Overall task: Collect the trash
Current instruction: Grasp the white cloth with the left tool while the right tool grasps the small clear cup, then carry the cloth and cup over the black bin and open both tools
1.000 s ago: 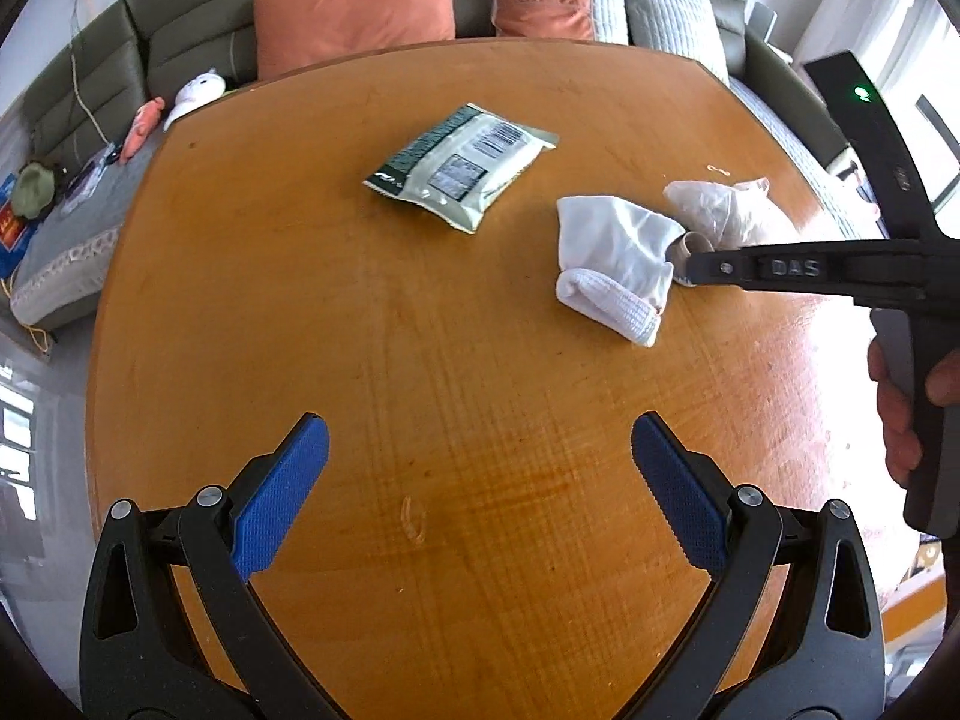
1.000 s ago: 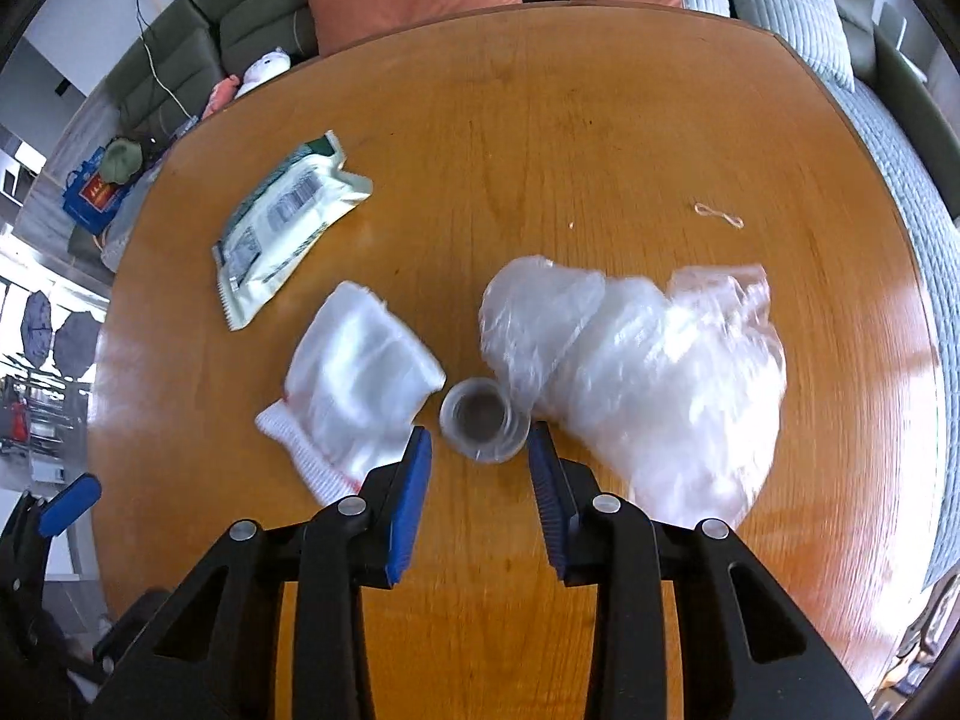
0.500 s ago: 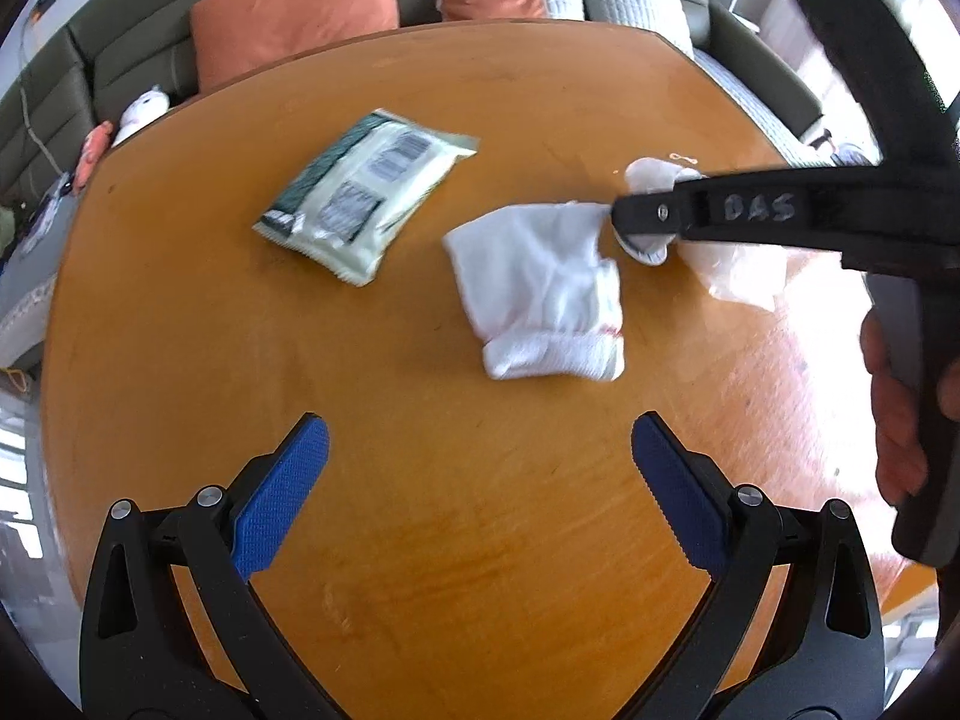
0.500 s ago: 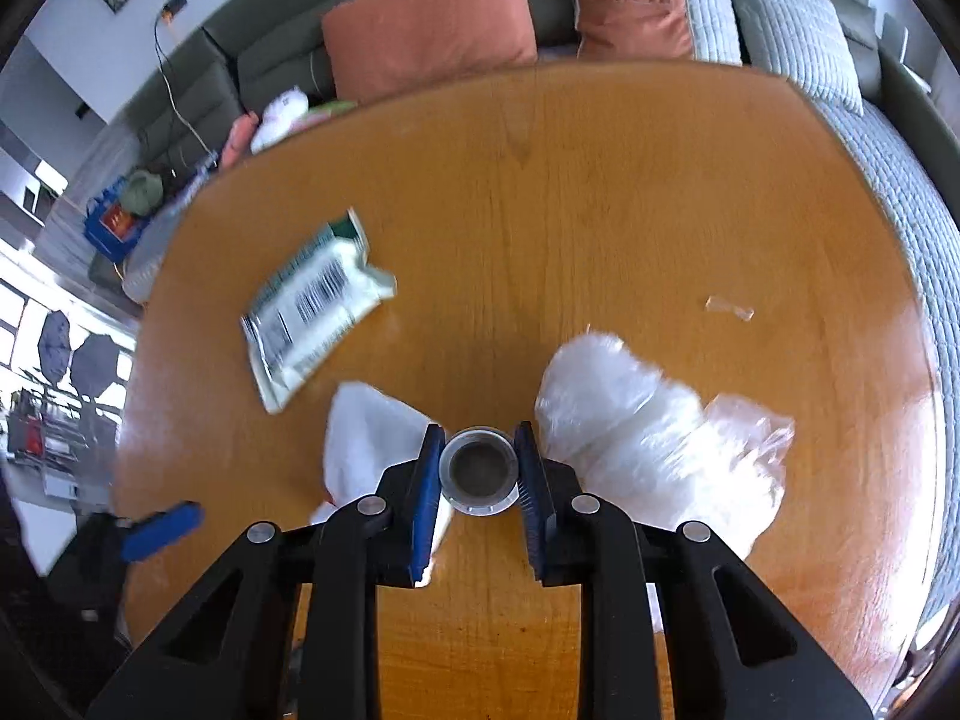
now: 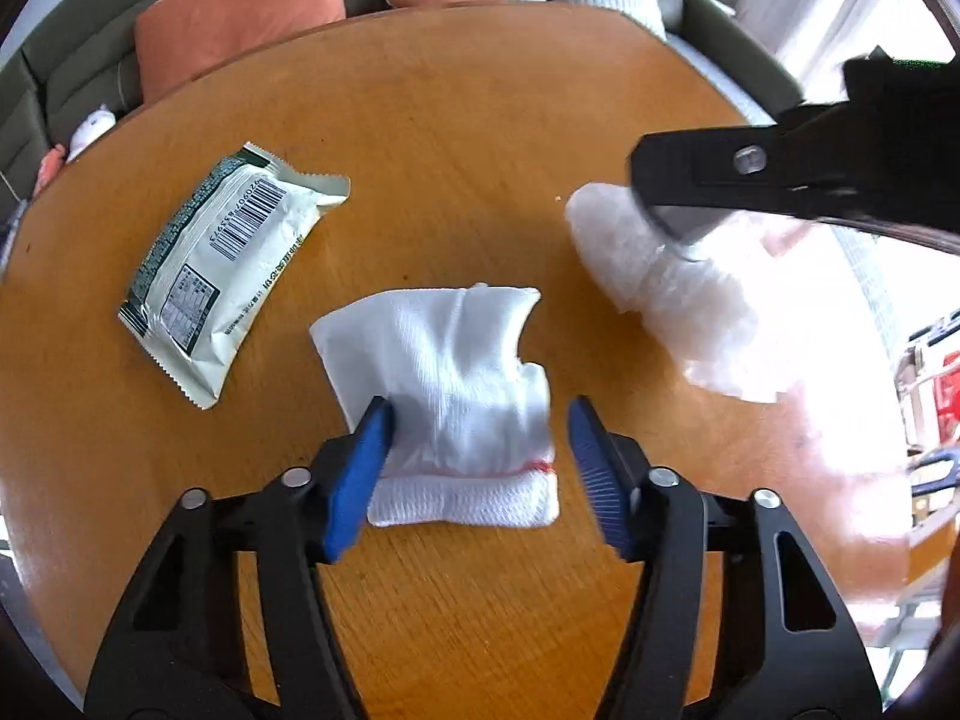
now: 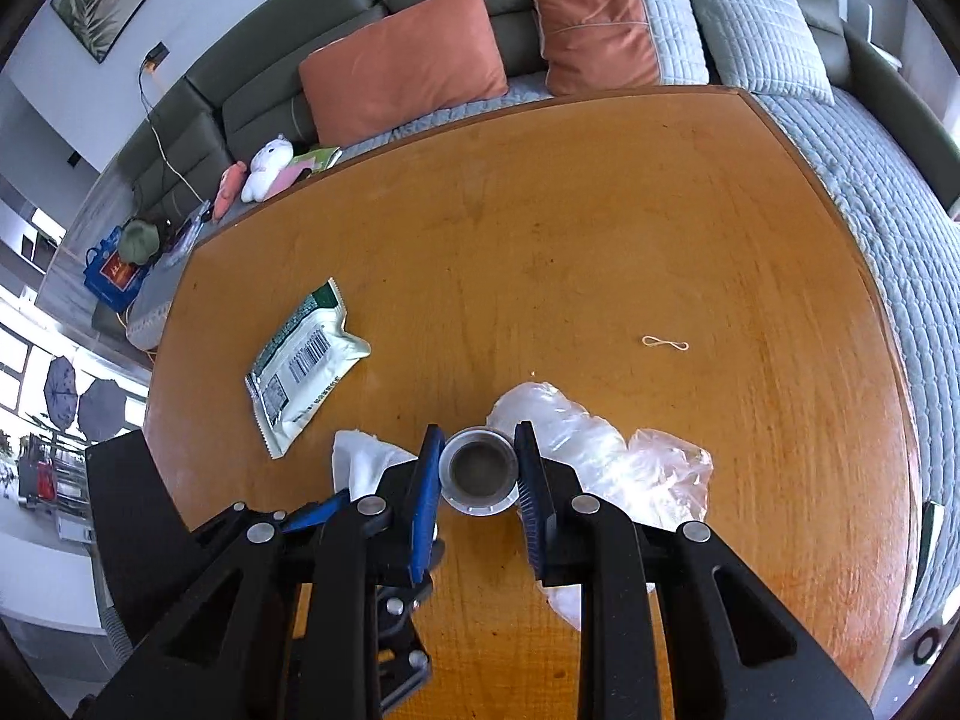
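A white knitted cloth (image 5: 456, 384) lies crumpled on the round wooden table (image 5: 480, 150). My left gripper (image 5: 477, 420) hangs over it with its jaws closing. The cloth sits between the blue pads: the left pad touches its edge and the right pad stands clear. My right gripper (image 6: 478, 441) is shut on a small clear cup (image 6: 478, 474), held above the table. It shows as a black bar (image 5: 750, 174) in the left wrist view. A green and white snack packet (image 5: 222, 276) lies to the left. A crumpled clear plastic bag (image 5: 678, 300) lies to the right.
A thin rubber band (image 6: 665, 343) lies on the table beyond the plastic bag (image 6: 606, 456). A grey sofa with orange cushions (image 6: 408, 60) wraps the table's far side. Soft toys (image 6: 267, 165) sit on the sofa at the left.
My left gripper has come down over the white cloth and its jaws have narrowed around it. My right gripper shut on the cup and lifted it off the table.
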Demonstrator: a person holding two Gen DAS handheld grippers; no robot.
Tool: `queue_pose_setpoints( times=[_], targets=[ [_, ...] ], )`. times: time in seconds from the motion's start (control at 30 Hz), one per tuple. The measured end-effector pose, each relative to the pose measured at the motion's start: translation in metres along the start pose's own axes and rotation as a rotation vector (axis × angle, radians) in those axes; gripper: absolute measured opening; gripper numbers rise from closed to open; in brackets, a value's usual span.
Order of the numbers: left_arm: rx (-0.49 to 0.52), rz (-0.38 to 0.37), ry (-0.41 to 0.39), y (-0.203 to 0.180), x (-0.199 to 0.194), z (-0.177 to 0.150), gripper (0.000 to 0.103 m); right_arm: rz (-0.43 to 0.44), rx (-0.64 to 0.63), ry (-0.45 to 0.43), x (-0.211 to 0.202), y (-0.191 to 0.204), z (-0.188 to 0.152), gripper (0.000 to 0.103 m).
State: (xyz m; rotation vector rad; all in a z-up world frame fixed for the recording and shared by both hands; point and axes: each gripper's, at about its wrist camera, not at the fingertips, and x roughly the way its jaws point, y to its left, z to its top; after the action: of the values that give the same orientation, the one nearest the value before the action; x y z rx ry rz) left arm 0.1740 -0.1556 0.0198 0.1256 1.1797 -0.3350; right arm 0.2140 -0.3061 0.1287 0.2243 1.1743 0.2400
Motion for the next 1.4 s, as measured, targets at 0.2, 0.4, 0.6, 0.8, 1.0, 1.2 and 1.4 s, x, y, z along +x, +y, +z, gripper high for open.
queue_pose_setpoints(
  times=[0.2,0.4,0.6,0.8,1.0,1.2,1.4],
  targets=[
    [0.040,0.026,-0.026,0.002,0.002,0.001,0.036,-0.013,-0.002,-0.006,-0.002,0.008,-0.002,0.025],
    [0.009,-0.032,-0.034,0.022,-0.008,-0.007,0.019,-0.021,-0.011,-0.015,-0.012,0.023,-0.009,0.025],
    [-0.017,-0.042,-0.075,0.042,-0.038,-0.035,0.019,-0.014,-0.043,-0.017,-0.021,0.055,-0.022,0.025],
    [-0.081,-0.033,-0.116,0.077,-0.068,-0.059,0.019,0.007,-0.096,-0.008,-0.020,0.102,-0.034,0.025],
    [-0.167,0.004,-0.154,0.136,-0.105,-0.100,0.019,0.047,-0.172,0.012,-0.010,0.168,-0.051,0.025],
    [-0.272,0.044,-0.176,0.196,-0.131,-0.152,0.019,0.102,-0.264,0.053,0.008,0.247,-0.074,0.025],
    [-0.396,0.105,-0.192,0.257,-0.157,-0.209,0.019,0.166,-0.377,0.112,0.029,0.333,-0.103,0.025]
  ],
)
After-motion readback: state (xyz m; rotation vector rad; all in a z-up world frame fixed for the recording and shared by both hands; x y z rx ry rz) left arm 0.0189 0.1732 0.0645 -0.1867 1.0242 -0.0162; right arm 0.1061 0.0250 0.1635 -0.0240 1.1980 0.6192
